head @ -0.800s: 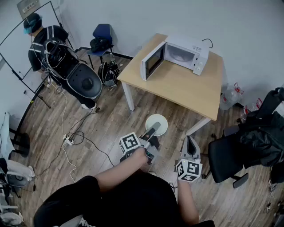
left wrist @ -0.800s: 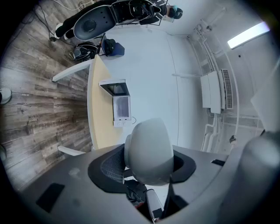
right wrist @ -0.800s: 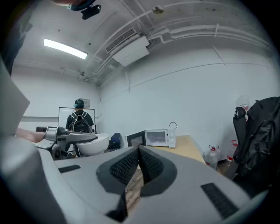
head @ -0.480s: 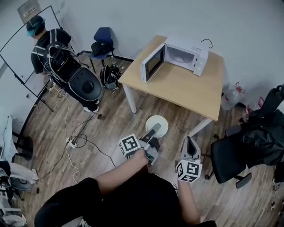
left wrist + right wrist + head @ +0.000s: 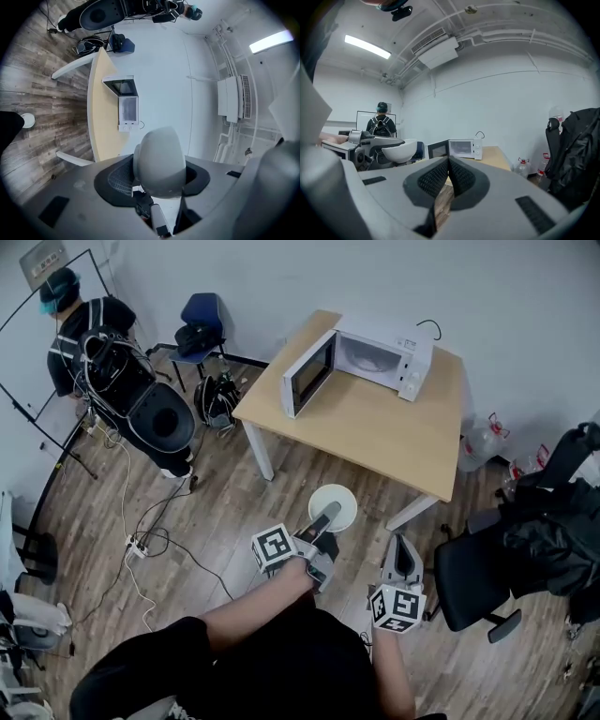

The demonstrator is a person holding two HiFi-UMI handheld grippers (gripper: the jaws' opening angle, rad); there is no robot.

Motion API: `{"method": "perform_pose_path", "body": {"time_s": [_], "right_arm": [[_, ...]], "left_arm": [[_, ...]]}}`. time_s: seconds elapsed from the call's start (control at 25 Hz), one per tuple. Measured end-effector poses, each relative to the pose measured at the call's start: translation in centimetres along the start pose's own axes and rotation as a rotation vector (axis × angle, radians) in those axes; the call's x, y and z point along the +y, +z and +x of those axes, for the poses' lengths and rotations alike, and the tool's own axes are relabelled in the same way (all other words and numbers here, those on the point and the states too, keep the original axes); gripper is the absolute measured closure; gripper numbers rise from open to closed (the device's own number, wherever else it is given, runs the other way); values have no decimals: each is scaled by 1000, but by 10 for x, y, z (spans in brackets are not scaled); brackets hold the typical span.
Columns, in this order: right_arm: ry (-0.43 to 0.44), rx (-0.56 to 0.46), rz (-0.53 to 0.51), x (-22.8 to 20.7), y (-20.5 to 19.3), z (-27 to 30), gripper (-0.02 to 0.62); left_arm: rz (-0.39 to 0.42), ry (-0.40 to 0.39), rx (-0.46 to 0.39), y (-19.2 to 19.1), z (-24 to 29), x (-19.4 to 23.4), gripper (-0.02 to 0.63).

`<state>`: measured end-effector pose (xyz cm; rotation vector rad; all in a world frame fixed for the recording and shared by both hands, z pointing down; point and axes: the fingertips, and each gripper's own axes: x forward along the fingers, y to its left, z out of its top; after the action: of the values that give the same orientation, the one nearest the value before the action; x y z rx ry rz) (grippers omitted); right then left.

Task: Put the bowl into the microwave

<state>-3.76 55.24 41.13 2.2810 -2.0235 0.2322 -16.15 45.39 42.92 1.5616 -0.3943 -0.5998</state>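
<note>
Above the floor (image 5: 234, 512), the left gripper (image 5: 323, 518) pinches the white bowl (image 5: 337, 501) by its rim. The right gripper (image 5: 403, 545) is squeezed tight, empty.

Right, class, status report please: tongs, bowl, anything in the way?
Left tongs shut on the bowl; right tongs shut, empty. Bowl in the air, short of the table. Microwave door open, nothing seen blocking it.

Black top (image 5: 281, 662), apparently short-sleeved. Grey left gripper (image 5: 323, 518) and right gripper (image 5: 403, 549), each bearing a black-and-white marker cube (image 5: 273, 547).
</note>
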Motion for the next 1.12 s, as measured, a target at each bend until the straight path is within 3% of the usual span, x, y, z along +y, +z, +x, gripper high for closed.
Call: {"method": "perform_pose_path", "body": {"time_s": [0.16,0.32,0.72,0.92,1.12], "right_arm": [[-5,-5,-5,-10,9,39,535],[-7,-11,-22,-24,21,89,535],[-14,56,-10,-45,39,220,535],[-31,78,25,-54,48,269,535],[-73,125,-8,-66,39,312,535]], "left_arm": [[2,70,25,20,29,22,397],[6,39,43,37,77,26,397],[-3,101,70,111,179,44,397],[12,120,142,135,210,50,397],[28,121,217,151,241,57,397]]}}
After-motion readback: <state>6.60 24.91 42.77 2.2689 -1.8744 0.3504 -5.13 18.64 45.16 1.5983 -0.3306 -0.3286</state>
